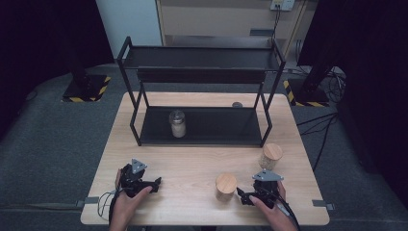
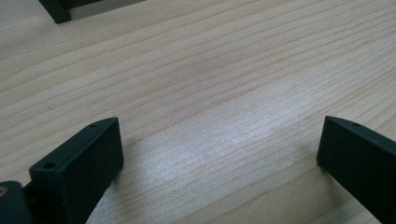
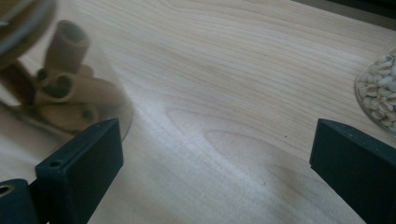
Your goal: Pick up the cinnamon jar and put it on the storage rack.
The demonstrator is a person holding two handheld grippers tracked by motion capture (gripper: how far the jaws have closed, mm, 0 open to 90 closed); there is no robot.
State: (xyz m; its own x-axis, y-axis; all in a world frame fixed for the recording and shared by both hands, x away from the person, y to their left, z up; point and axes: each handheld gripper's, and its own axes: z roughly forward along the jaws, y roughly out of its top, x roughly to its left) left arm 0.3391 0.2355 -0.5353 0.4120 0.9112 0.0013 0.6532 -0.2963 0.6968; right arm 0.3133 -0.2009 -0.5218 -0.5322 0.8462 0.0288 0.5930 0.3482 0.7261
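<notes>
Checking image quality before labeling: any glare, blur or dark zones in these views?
High view: table evenly lit, surroundings fall to near black. Left gripper view: pale sheen on the wood between the jaws, grain sharp. Right gripper view: pasta jar at left is close and blurred; the seed jar is cropped by the right edge.

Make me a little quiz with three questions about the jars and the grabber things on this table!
1. Where is the jar with the glass lid?
A. on the rack's lower shelf
B. on the rack's top shelf
C. on the floor

2. How many jars have wooden lids?
A. one
B. two
C. four

3. How do the right gripper's jaws stand?
A. shut on a jar
B. shut on nothing
C. open, with nothing between

Answers:
1 A, it stands on the black rack's bottom shelf.
2 B, the pasta jar and the jar of pale kernels each have one.
3 C, bare tabletop shows between the jaws in the right gripper view.
</notes>
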